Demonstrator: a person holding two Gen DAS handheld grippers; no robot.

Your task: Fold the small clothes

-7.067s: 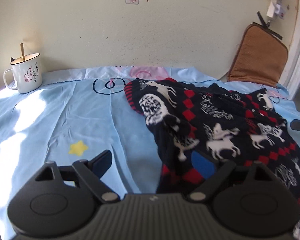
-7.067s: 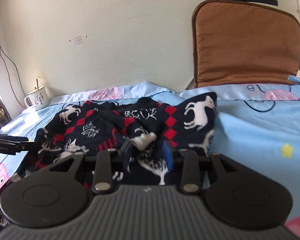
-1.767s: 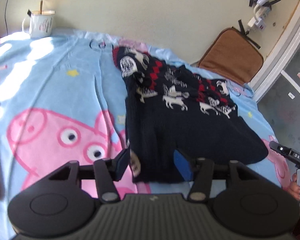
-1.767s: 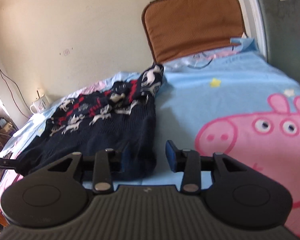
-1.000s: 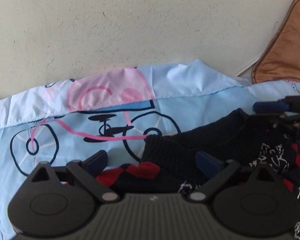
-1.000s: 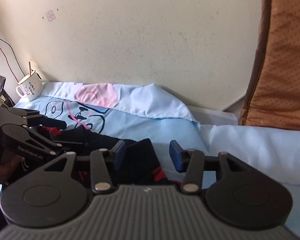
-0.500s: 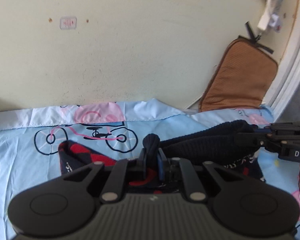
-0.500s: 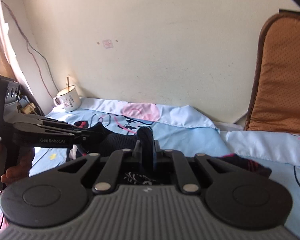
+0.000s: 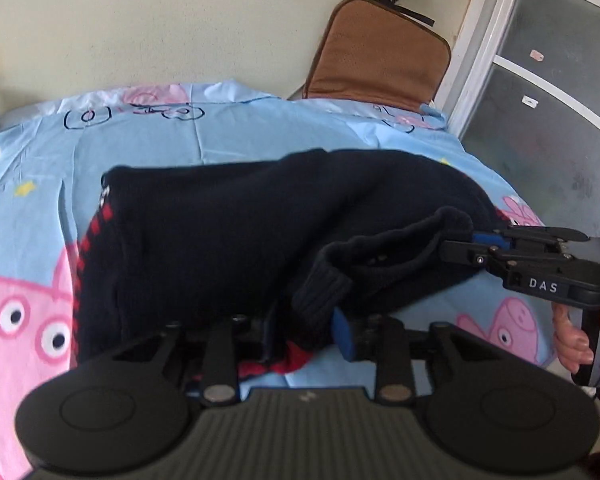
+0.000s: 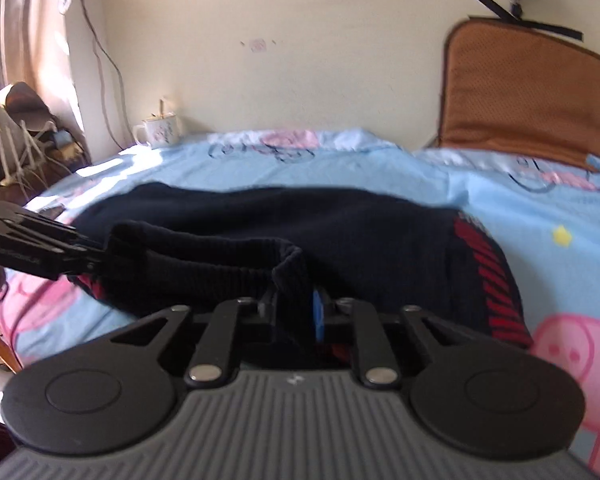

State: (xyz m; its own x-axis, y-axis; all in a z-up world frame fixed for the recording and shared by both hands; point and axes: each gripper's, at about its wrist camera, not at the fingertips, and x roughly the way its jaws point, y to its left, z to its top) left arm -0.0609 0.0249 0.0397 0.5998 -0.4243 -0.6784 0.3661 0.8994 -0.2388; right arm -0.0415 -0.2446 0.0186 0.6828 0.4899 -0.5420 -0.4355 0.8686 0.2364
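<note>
A dark navy knit sweater with red trim lies folded over on the blue cartoon bedsheet; it also shows in the right wrist view. My left gripper is shut on its ribbed collar edge near the front of the bed. My right gripper is shut on the other end of the same ribbed collar. The right gripper also shows in the left wrist view, and the left gripper in the right wrist view. The collar hangs stretched between them, just above the sweater's body.
A brown cushion leans on the wall at the bed's far right corner. A white mug stands at the far left by the wall. A glass door is on the right. Clutter sits left of the bed.
Both grippers have pulled the collar end toward the front of the bed, folding the sweater over so its plain dark back faces up. Both stay shut on the collar.
</note>
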